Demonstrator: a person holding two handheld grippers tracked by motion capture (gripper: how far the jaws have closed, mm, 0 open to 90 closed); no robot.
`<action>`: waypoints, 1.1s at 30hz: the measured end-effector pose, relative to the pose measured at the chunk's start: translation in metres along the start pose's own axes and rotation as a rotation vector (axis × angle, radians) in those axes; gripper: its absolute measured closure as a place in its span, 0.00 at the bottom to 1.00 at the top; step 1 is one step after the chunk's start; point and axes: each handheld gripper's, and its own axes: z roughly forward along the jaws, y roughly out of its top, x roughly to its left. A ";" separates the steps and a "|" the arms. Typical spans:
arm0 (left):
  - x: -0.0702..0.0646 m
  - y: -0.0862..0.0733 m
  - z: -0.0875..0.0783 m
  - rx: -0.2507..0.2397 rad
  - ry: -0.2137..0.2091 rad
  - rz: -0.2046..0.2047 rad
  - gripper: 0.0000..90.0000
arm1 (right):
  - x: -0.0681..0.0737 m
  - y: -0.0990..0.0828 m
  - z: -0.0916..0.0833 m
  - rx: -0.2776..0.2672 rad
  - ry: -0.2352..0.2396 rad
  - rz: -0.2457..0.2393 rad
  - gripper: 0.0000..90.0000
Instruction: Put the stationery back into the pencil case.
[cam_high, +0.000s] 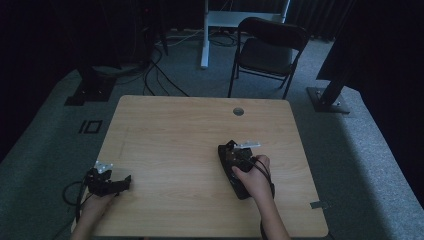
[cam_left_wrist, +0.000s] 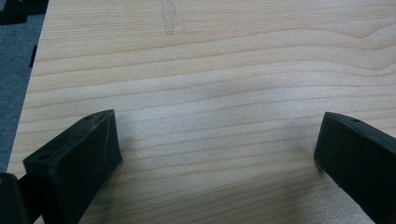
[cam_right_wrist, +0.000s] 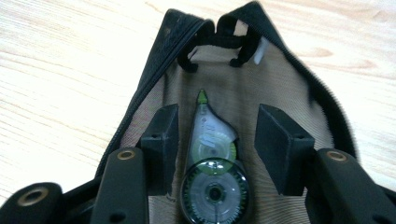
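Note:
A black zip pouch (cam_right_wrist: 154, 79) with a tan lining lies open on the wooden table (cam_high: 175, 130). Inside it lies a clear and green correction tape dispenser (cam_right_wrist: 212, 154), its tip pointing away from me. My right gripper (cam_right_wrist: 219, 123) reaches into the pouch with its jaws on either side of the dispenser; a gap shows at the right pad, so it stands open. In the high view the right gripper (cam_high: 232, 157) is right of the table's centre, with a hand on it. My left gripper (cam_high: 125, 181) rests at the table's near left corner. Its jaws (cam_left_wrist: 217, 135) stand wide open over bare wood.
A round cable hole (cam_high: 238, 111) sits near the table's far edge. A black folding chair (cam_high: 270, 47) stands behind the table, with a white desk leg (cam_high: 205, 35) and dark stand bases (cam_high: 90, 85) on the carpet. The table's left edge (cam_left_wrist: 32, 84) lies close to the left gripper.

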 end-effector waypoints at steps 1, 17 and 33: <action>0.000 0.000 0.000 0.000 0.000 0.000 0.01 | 0.000 0.000 -0.002 -0.008 0.001 -0.001 0.58; 0.000 0.000 0.000 0.000 0.000 0.000 0.01 | -0.006 0.009 -0.043 -0.112 0.036 -0.019 0.68; 0.000 0.000 0.000 0.000 0.000 0.000 0.01 | -0.032 -0.001 -0.072 -0.217 0.006 0.001 0.67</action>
